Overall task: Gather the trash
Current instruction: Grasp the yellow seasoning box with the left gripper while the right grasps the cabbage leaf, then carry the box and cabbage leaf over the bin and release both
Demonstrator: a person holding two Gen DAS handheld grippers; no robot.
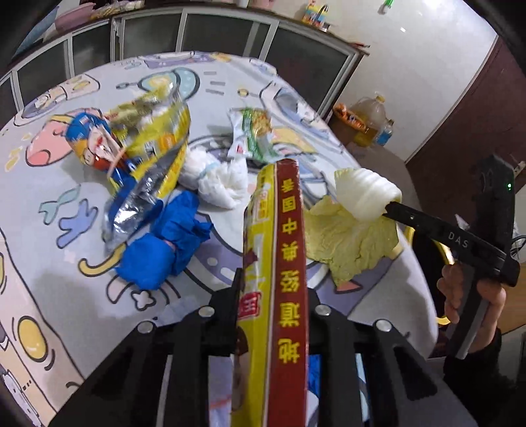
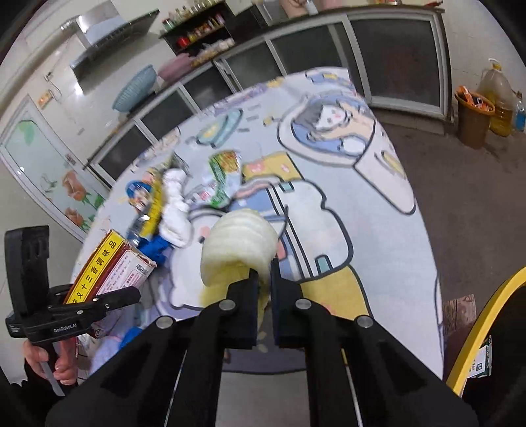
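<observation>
Two tongs grip: left (image 1: 273, 282) box (image 1: 279, 262); right (image 2: 263, 272) cabbage leaf (image 2: 236, 243).

- A home kitchen: a steel range hood (image 2: 108, 36) hangs on the tiled wall.
- A shelf of seasoning jars (image 2: 200, 29) sits over glass-fronted cabinets (image 2: 394, 59).
- Cooking-oil jug (image 2: 498, 98) on the floor.
</observation>
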